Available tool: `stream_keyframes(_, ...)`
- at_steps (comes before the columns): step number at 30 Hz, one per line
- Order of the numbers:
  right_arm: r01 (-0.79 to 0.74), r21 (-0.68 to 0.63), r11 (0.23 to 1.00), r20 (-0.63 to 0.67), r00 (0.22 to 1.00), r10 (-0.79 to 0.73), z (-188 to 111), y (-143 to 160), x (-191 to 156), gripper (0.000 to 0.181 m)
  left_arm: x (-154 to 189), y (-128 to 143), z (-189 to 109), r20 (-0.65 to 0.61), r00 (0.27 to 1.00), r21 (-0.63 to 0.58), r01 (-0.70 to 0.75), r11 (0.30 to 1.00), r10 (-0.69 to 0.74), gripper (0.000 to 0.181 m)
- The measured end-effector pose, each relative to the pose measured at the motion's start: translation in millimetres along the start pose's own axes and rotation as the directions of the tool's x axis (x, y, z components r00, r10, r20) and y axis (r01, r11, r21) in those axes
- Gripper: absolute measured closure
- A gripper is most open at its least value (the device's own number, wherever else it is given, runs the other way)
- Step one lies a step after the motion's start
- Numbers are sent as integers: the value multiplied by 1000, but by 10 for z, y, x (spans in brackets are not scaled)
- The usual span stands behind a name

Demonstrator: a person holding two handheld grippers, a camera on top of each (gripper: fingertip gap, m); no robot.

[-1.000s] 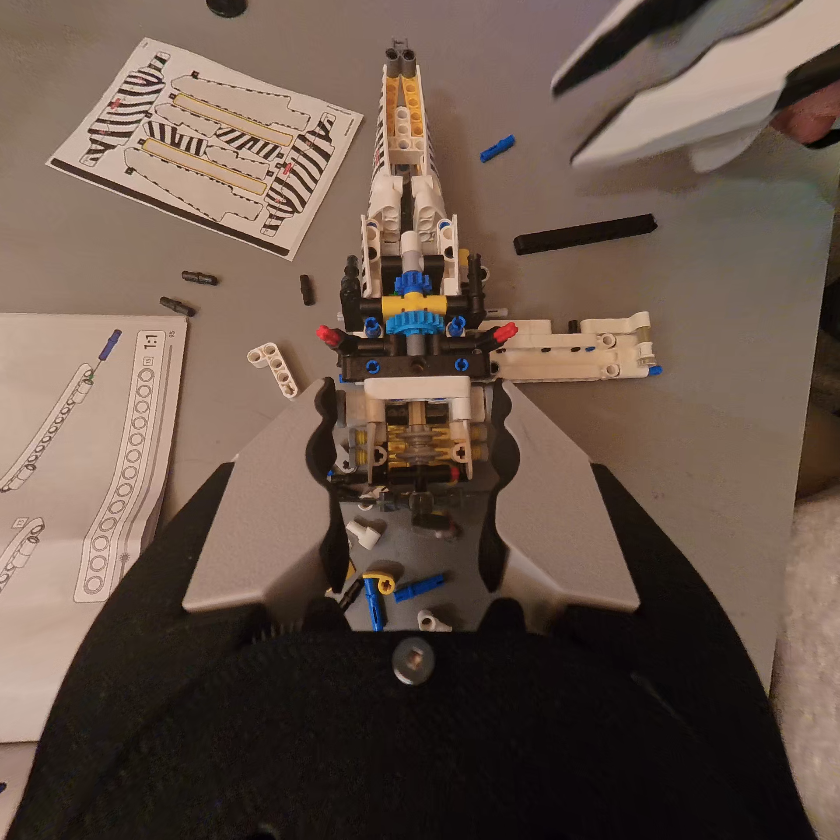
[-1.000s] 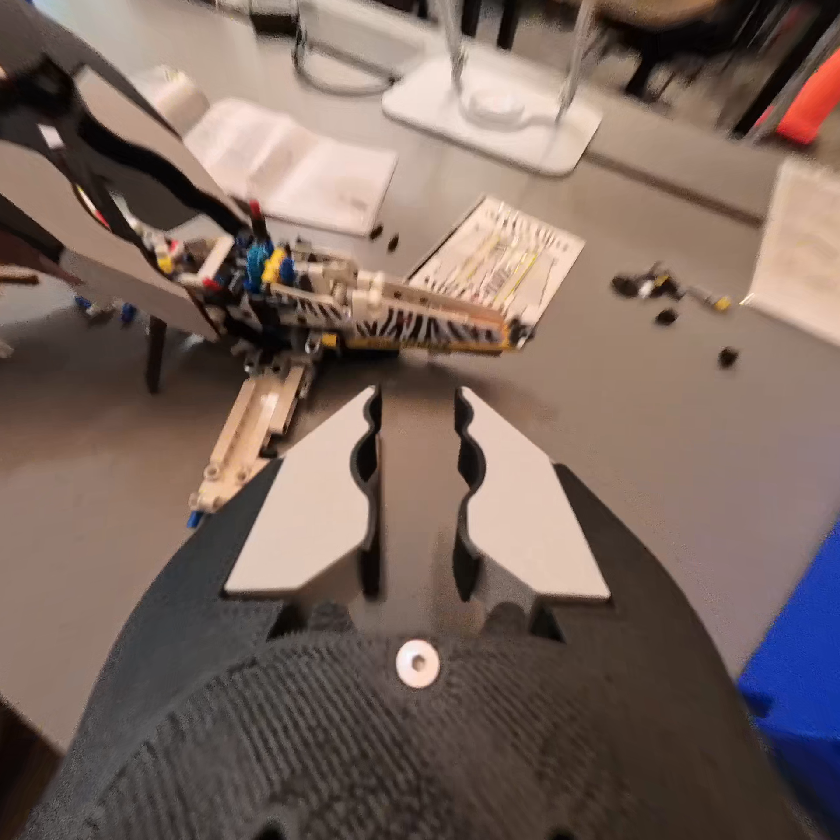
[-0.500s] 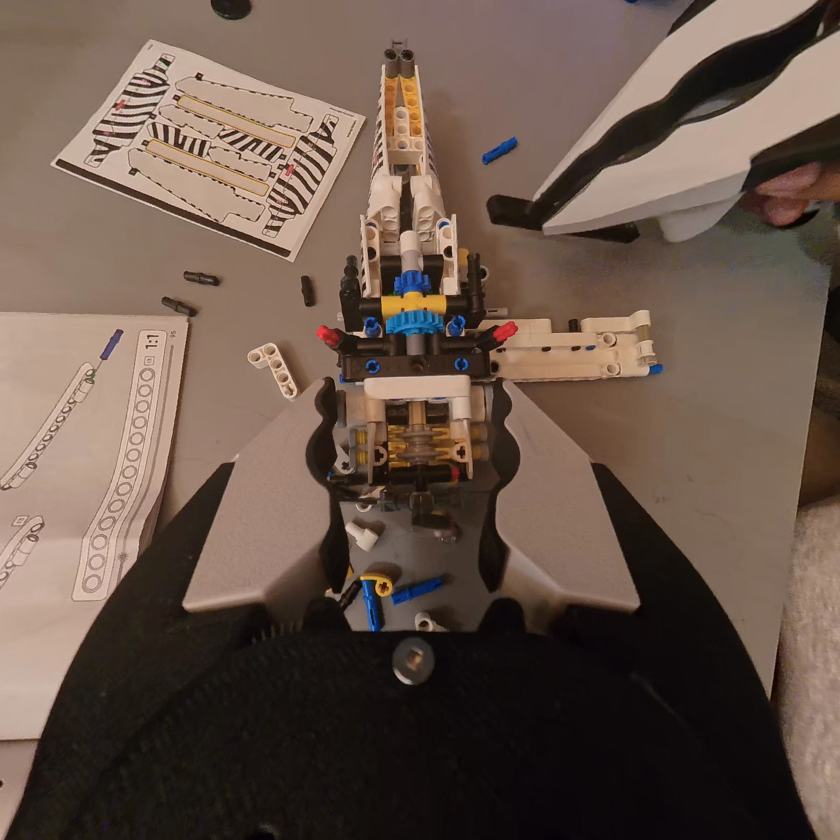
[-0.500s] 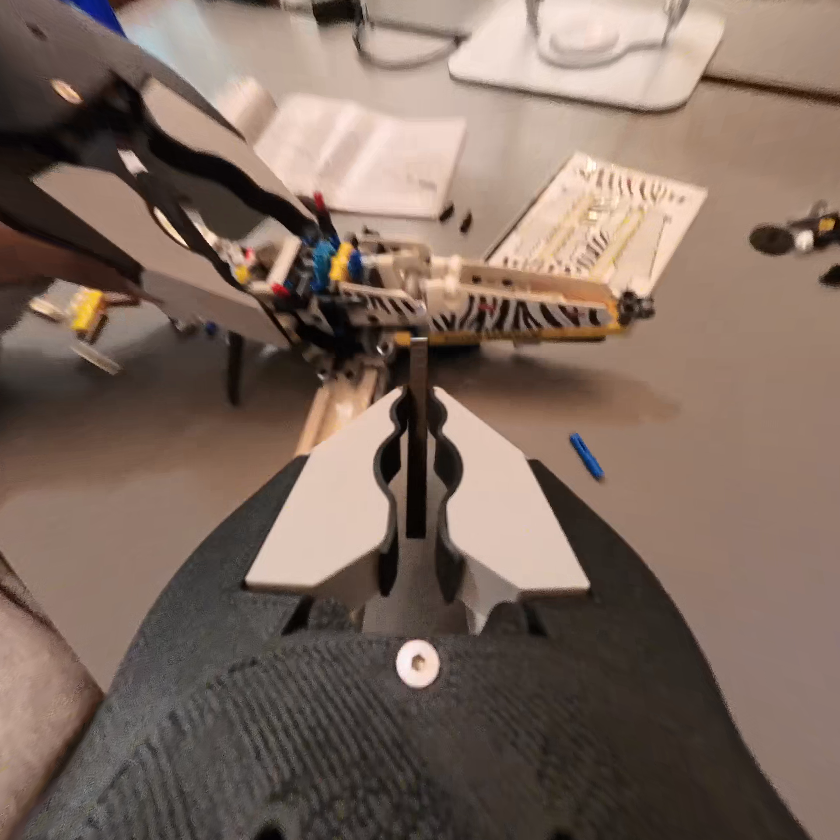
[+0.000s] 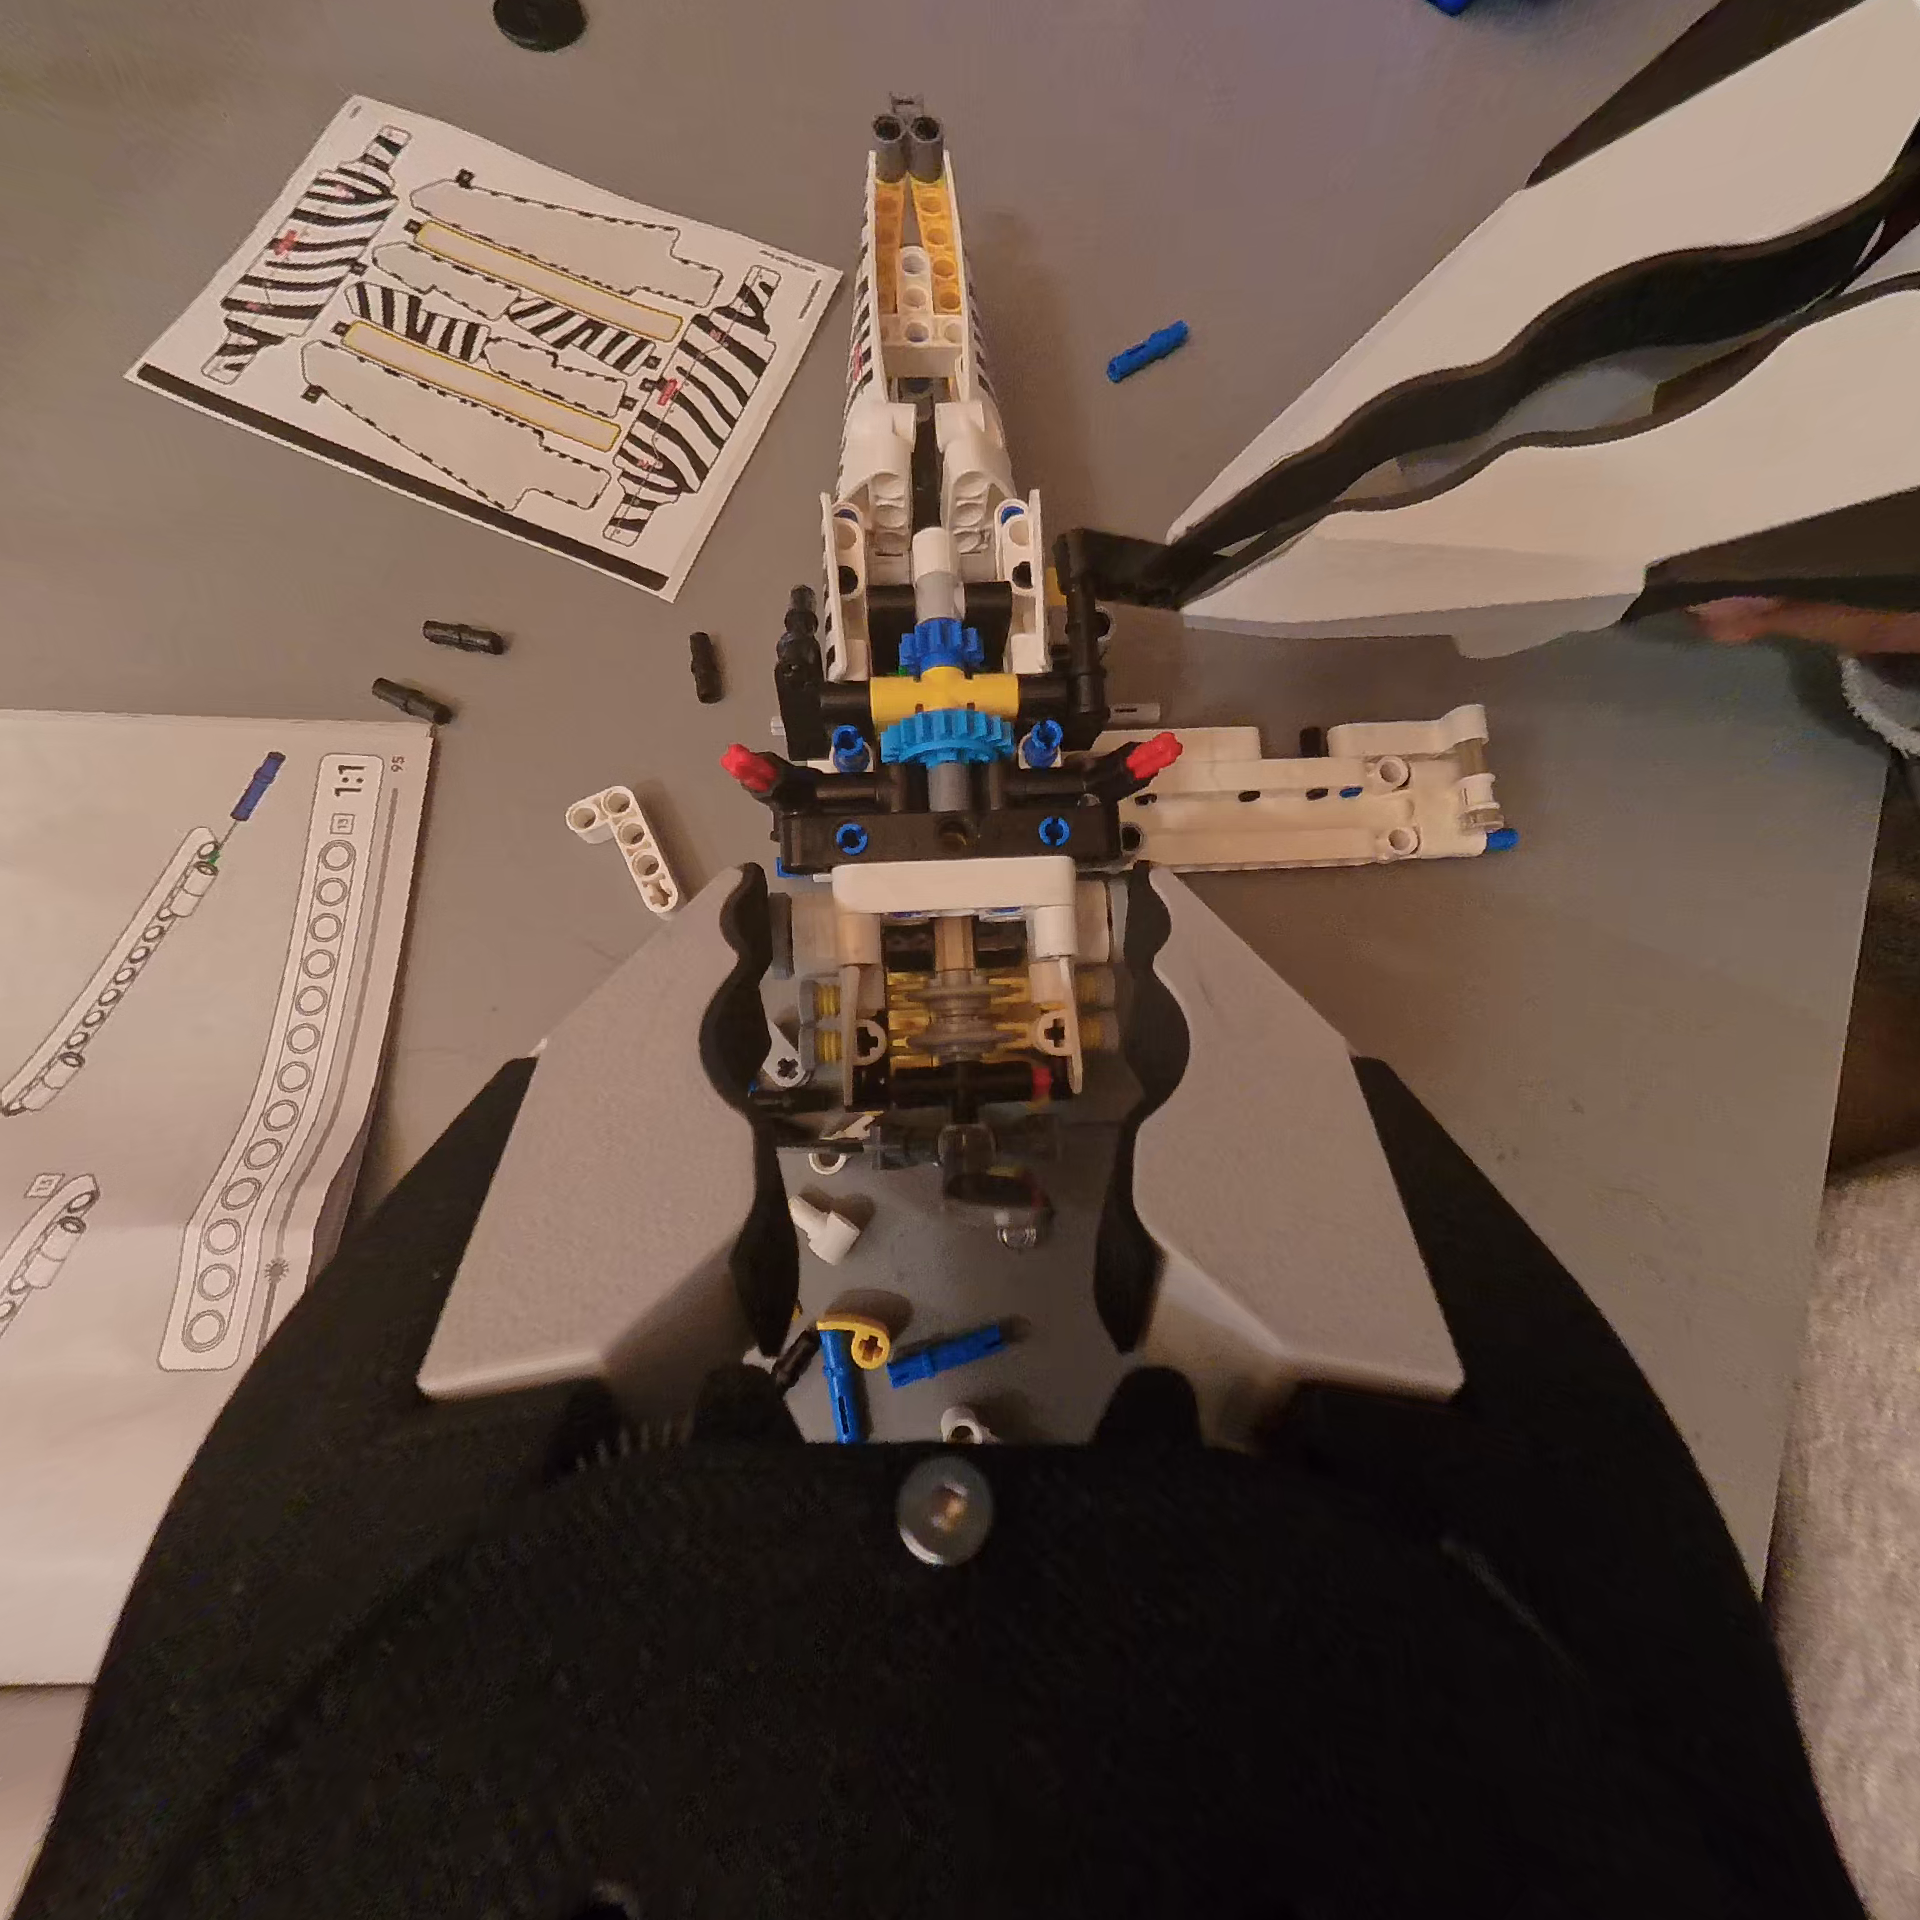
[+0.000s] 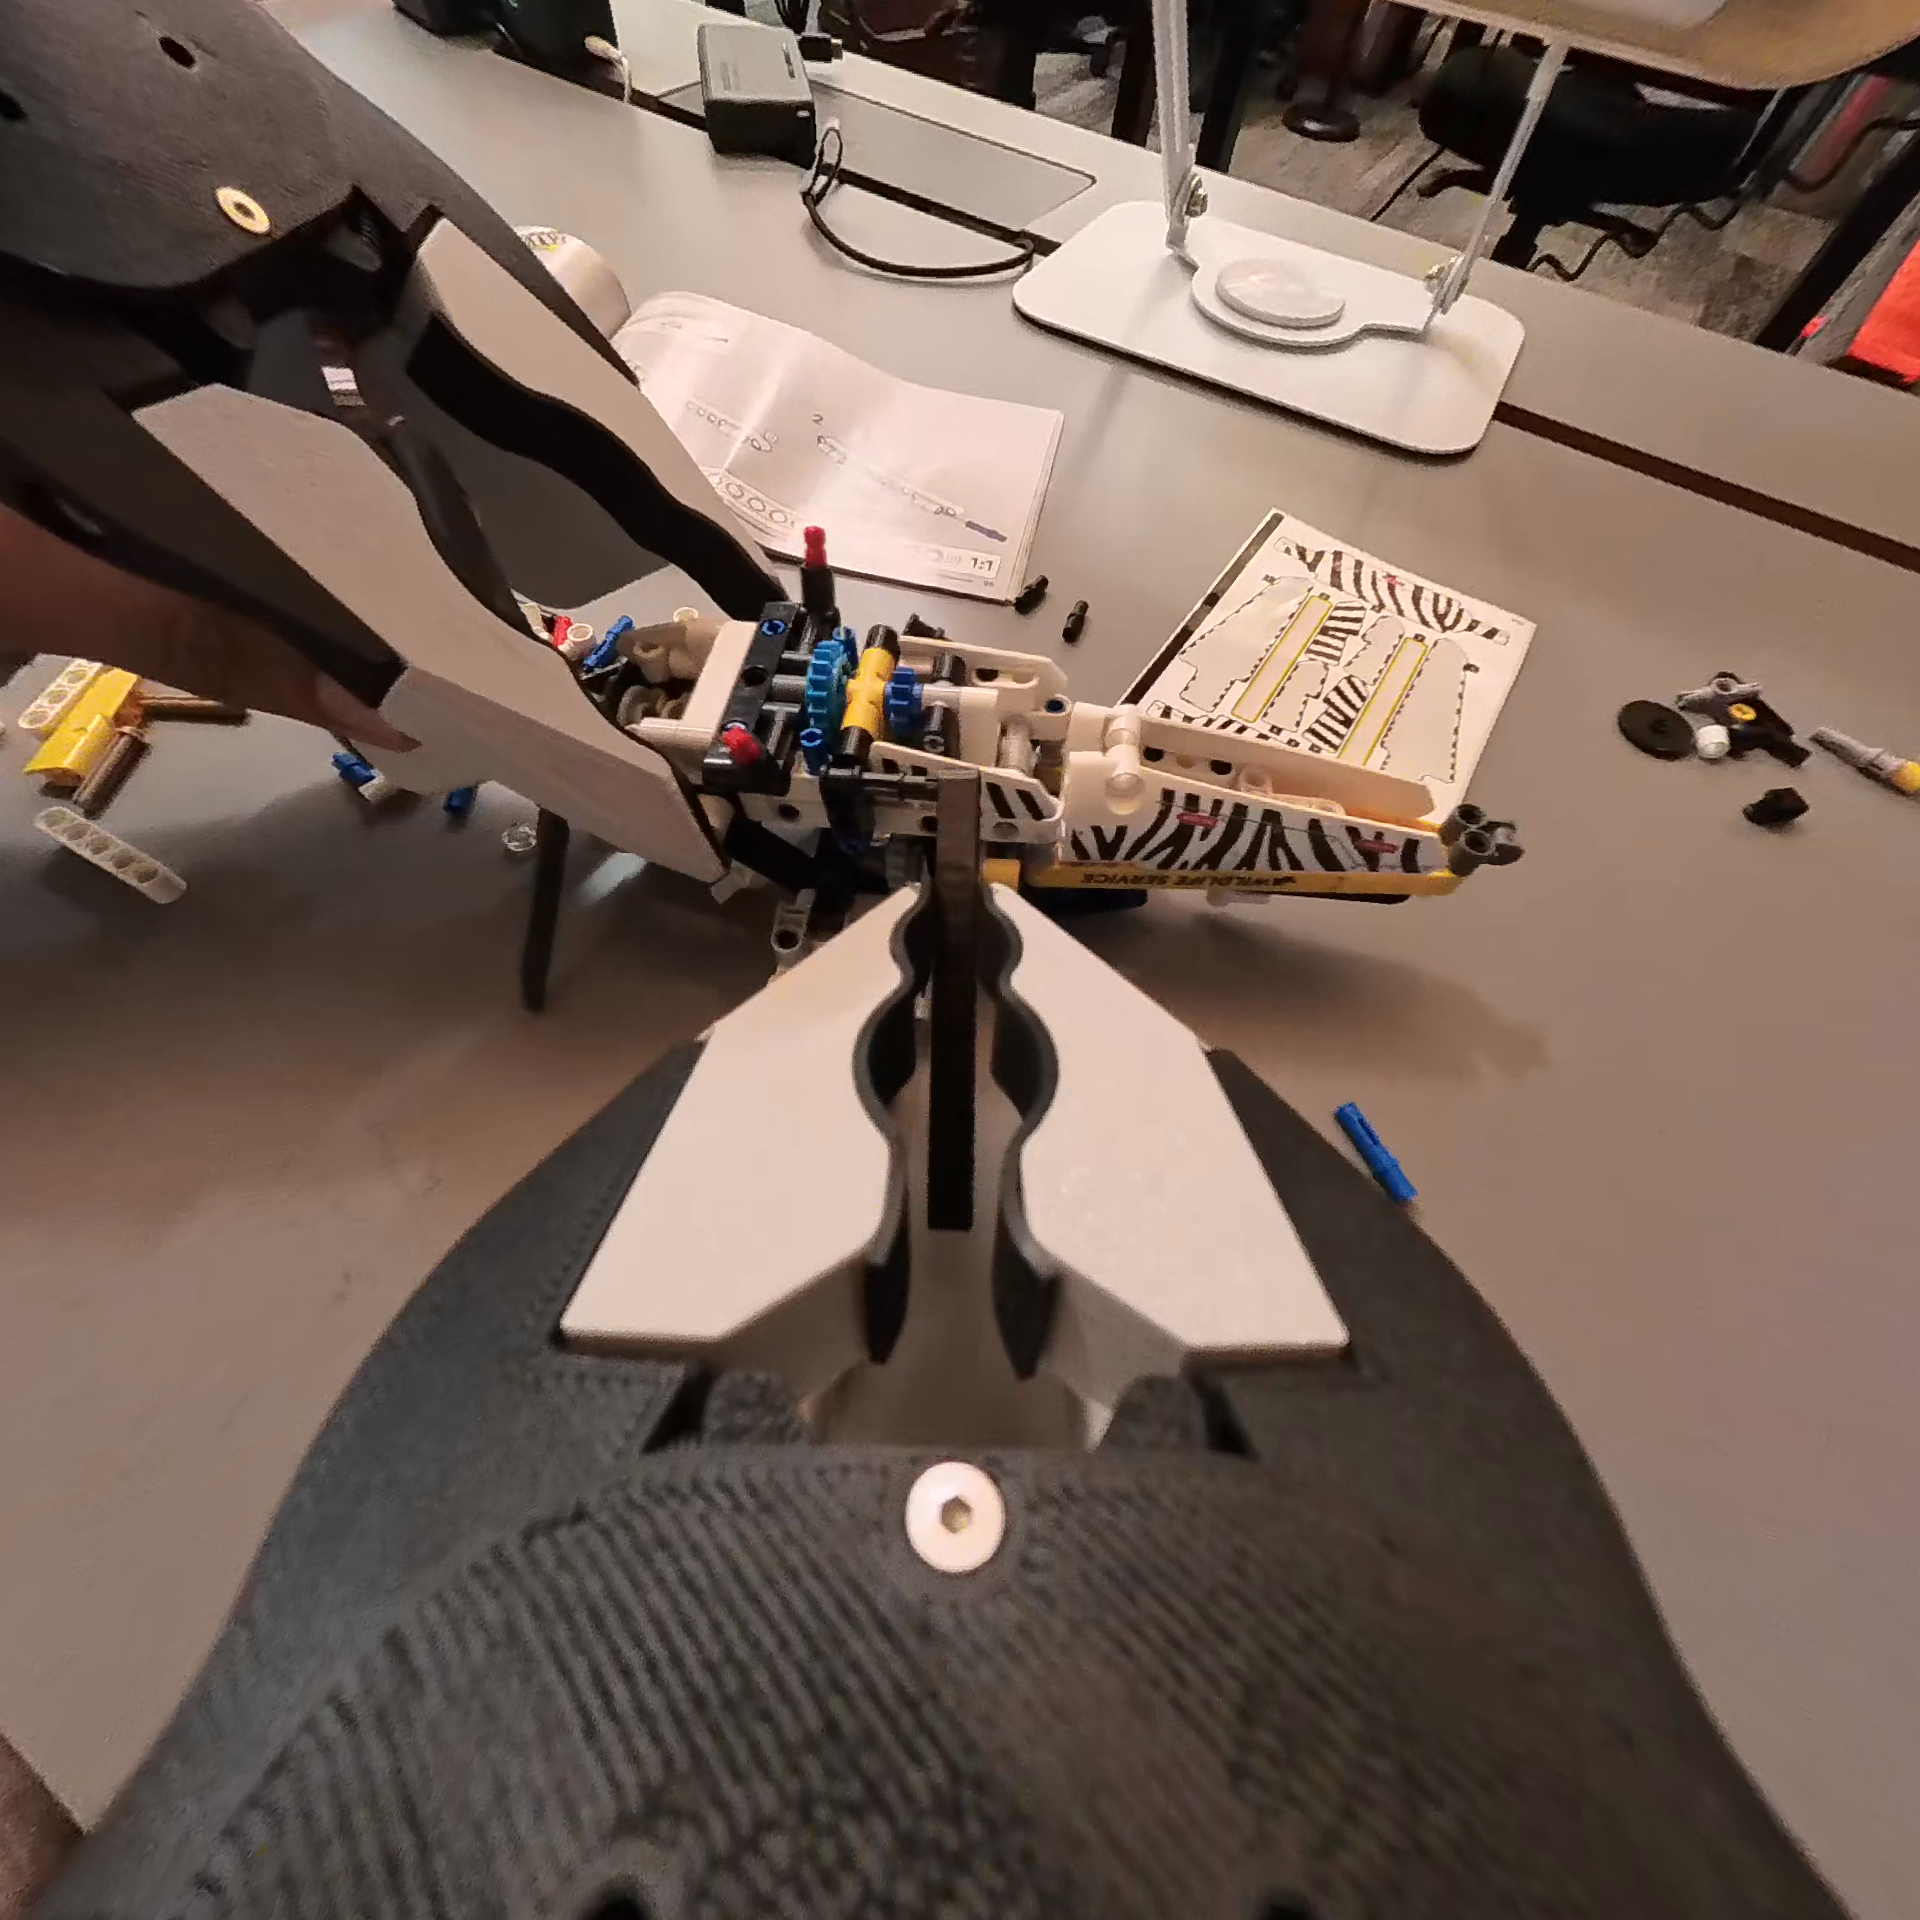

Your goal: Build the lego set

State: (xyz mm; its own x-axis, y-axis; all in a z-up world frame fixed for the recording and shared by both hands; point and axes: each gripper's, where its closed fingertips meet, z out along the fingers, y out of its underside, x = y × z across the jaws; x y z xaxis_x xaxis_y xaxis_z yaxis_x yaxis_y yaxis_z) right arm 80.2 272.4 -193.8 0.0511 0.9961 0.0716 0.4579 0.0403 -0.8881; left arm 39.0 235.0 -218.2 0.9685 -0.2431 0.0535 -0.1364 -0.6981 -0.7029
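Nearest, the right gripper (image 6: 951,914) has its fingers pinched nearly together on a long black beam (image 6: 954,997), which runs out past the fingertips until its far end meets the side of the model (image 6: 1039,769). Just beyond, the left gripper (image 5: 940,914) clamps the model's rear block between half-spread fingers, nose pointing away. If the beam sits skewed in that pinch, pushing may pivot it or twist the model loose. Farther off lie the sticker sheet (image 6: 1340,655) and booklet (image 6: 852,436).
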Motion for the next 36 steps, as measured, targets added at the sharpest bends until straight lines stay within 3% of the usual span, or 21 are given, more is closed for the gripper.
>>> stream_keyframes(19, 46, -4, 999, -21, 999, -46, 8, 5, -27, 175, 6, -7, 5, 5, 1000, 1, -6, 1000, 6, 112)
stream_keyframes(27, 108, -14, 994, -73, 991, -109, 3, 26, 30, 175, 11, 32, -85, 31, 999, -53, -34, 998, 36, 104)
stream_keyframes(32, 118, 49, 992, -69, 991, -114, -77, -63, 36, 175, 45, -234, -338, 17, 996, 41, -83, 996, 83, 104)
stream_keyframes(36, 114, 46, 992, -67, 992, -111, -84, -24, 69, 176, -28, -580, -443, 56, 943, 88, -331, 940, 327, 113)
